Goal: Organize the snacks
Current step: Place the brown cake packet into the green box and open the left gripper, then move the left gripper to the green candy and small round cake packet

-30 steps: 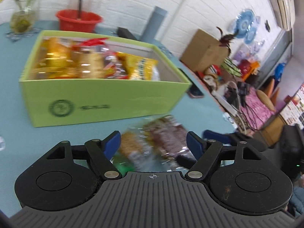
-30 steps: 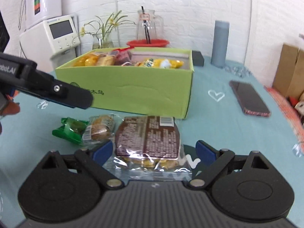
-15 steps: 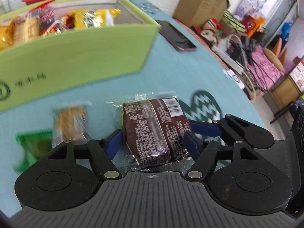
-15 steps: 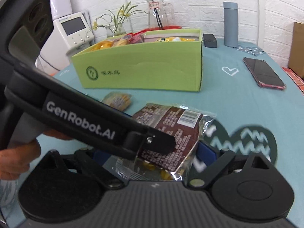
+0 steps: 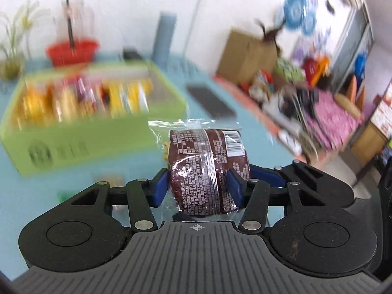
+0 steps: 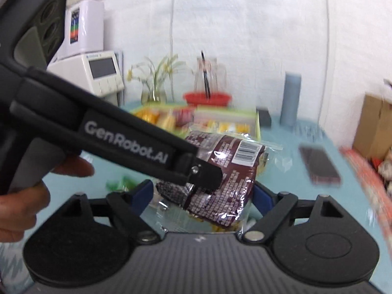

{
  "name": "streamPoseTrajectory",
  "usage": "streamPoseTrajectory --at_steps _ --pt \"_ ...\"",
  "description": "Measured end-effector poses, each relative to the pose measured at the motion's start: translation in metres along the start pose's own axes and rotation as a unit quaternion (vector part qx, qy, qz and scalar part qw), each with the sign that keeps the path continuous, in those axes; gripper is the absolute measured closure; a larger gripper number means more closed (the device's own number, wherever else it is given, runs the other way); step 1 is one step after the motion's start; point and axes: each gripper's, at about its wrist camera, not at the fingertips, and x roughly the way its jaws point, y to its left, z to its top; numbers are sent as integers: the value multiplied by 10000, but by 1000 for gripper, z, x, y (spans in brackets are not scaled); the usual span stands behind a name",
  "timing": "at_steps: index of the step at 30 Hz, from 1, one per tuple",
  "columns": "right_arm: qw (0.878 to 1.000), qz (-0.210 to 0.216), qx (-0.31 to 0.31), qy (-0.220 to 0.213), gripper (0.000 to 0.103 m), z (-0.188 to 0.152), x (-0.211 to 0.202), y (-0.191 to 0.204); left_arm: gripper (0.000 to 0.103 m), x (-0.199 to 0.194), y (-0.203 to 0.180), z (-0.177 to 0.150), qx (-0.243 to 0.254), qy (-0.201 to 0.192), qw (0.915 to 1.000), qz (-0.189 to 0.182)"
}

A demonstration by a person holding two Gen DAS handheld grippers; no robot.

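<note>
Left wrist view: your left tongs pinch the brown packet; green box at 10 o'clock. Your right tongs stand spread.

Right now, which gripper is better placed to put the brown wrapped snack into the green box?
Left. The left gripper is shut on the brown wrapped snack in clear plastic, lifted off the table, with the green cardboard box ahead. The right gripper stands open around it.
</note>
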Motion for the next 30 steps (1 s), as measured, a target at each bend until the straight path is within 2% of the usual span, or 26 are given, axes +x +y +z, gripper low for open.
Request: streamPoseTrajectory --at_steps 4,8,11,13,14,15,16,19,21,25,30 --pt "9994 106 -309 -64 13 59 59 -16 66 17 26 64 70 -280 9991 325" --pt "9983 301 -336 372 14 90 137 -35 64 63 67 107 7 -82 9979 642" --pt "9948 488 -125 891 14 87 186 -46 64 103 96 110 -202 290 9966 739" --pt "9927 528 -93 1084 11 76 202 -47 60 117 107 103 -308 369 9961 733" --pt "9927 544 -87 1071 10 72 204 -46 52 118 111 99 -332 308 9965 699" --pt "9930 559 -76 1036 10 70 203 -45 44 116 115 95 -352 255 9975 559" --pt "9933 539 -114 1011 10 69 198 -42 43 114 117 94 -369 225 9981 449" --pt "9954 425 -211 830 11 72 183 -38 37 98 112 93 -339 -10 9982 495" --pt "9976 252 -367 525 11 76 158 -33 27 78 97 92 -188 -246 9980 547" --pt "9993 31 -373 -31 10 71 91 -30 21 33 71 81 93 -696 9959 571" --pt "9998 68 -152 -77 10 43 29 -24 21 -8 46 54 221 -901 9942 541"
